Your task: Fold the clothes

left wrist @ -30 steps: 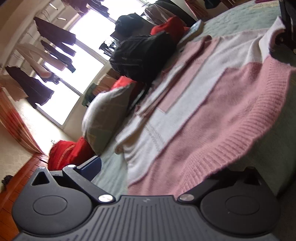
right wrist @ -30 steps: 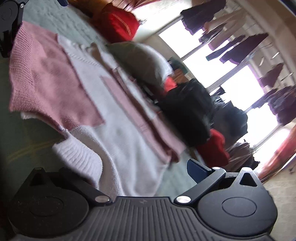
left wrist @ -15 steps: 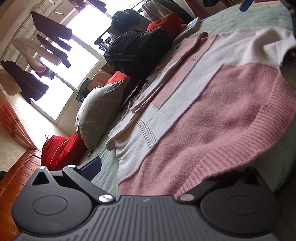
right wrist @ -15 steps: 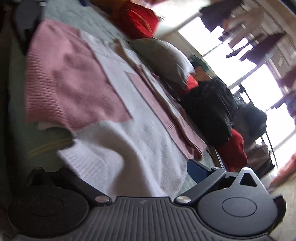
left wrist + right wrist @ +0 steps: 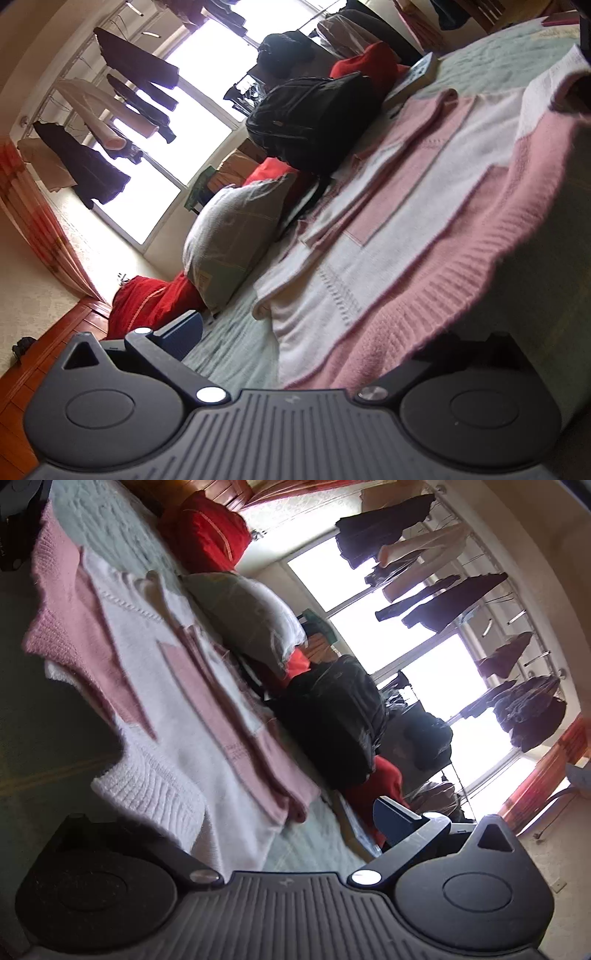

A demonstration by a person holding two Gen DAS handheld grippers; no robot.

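Pink-and-white sweater (image 5: 424, 206) lies spread on the green bedspread (image 5: 236, 343); its ribbed hem is lifted clear of the bed at both corners. Left gripper (image 5: 310, 354) sits at the pink hem corner, right gripper (image 5: 284, 834) at the white one (sleeves already lie folded in over the chest); cannot tell how far either pair of fingers is closed, cloth hides one finger of each. Judging by the raised hem, both corners are pinched so the bottom folds up evenly.
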